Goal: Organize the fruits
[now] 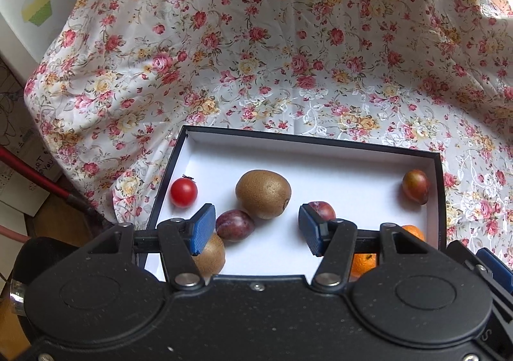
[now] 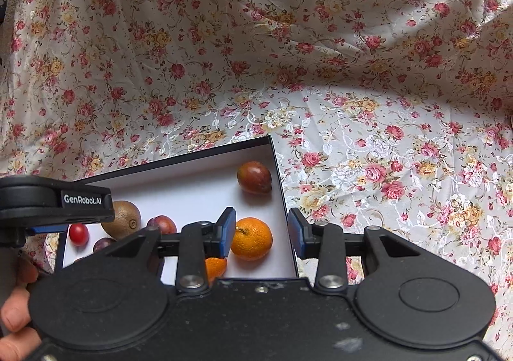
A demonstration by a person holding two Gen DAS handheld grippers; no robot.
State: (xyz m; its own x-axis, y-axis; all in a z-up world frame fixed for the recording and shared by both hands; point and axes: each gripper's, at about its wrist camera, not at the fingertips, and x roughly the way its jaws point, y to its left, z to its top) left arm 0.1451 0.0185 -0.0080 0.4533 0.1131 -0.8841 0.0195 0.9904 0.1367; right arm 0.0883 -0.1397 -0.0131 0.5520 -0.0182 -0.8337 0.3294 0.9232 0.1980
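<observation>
Fruits lie in our box (image 1: pixel 179 165) on the floral cloth (image 1: pixel 288 40): a tomato (image 1: pixel 183 192) at far left, a kiwi (image 1: pixel 263 194) beside it, plums (image 1: pixel 235 225) near, a tangerine (image 2: pixel 251 238) at right. Our left gripper (image 1: pixel 255 229) and right gripper (image 2: pixel 260 232) hang above, jaws apart, holding nothing.

One box (image 1: pixel 437 187), white inside. Two kiwis (image 1: pixel 263 194). One cherry tomato (image 1: pixel 183 192). Two plums (image 1: pixel 235 225). Two oranges (image 2: pixel 251 238). One reddish-brown oval fruit (image 2: pixel 254 177). One floral cloth (image 1: pixel 256 56).
</observation>
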